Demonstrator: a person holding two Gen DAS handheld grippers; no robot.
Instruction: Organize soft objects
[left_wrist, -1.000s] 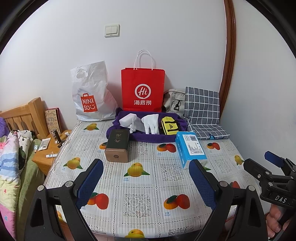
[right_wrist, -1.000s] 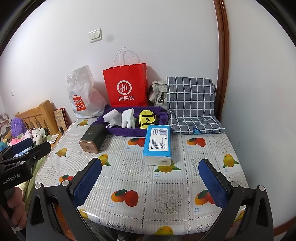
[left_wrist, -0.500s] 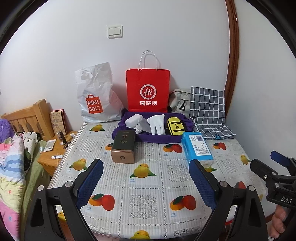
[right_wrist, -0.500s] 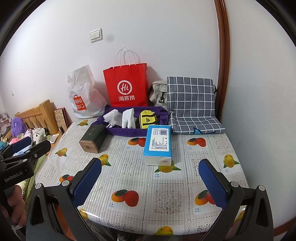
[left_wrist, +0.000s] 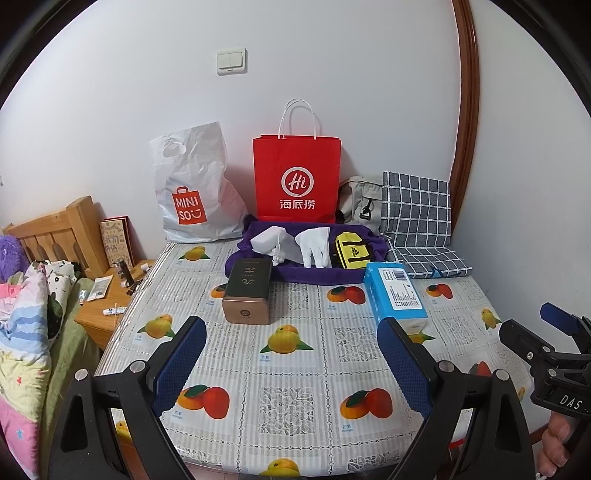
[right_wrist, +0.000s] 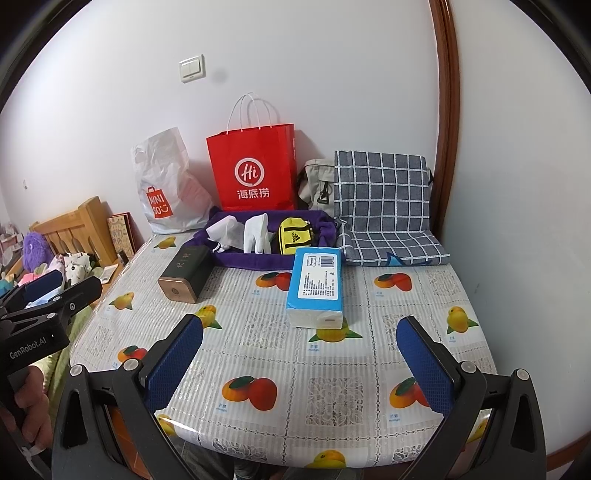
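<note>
Bed: at the far left, piled with pastel bedding and a purple plush toy, next to a wooden nightstand with small tubes on it.
MINISO bag: white plastic, standing against the wall at the back left of the surface, which wears a fruit-print cloth.
Left tool: both blue-padded fingers spread wide over the near edge of the surface, nothing between them; also seen from the right wrist view, gripped from below by a hand.
Dark box: lies on its side with its copper end facing the camera, just in front of the purple tray's left corner.
Red paper bag: upright against the wall, directly behind the tray.
Purple tray: soft-sided, holding in a row a white drawstring pouch, white gloves and a yellow Adidas bag.
Blue tissue pack: lies lengthways on the surface, just in front of the tray's right end.
Checked cushion: grey, propped in the back right corner, with a beige bag behind it.
Right tool: fingers wide apart and empty, over the near edge; its tip shows in the left wrist view.
</note>
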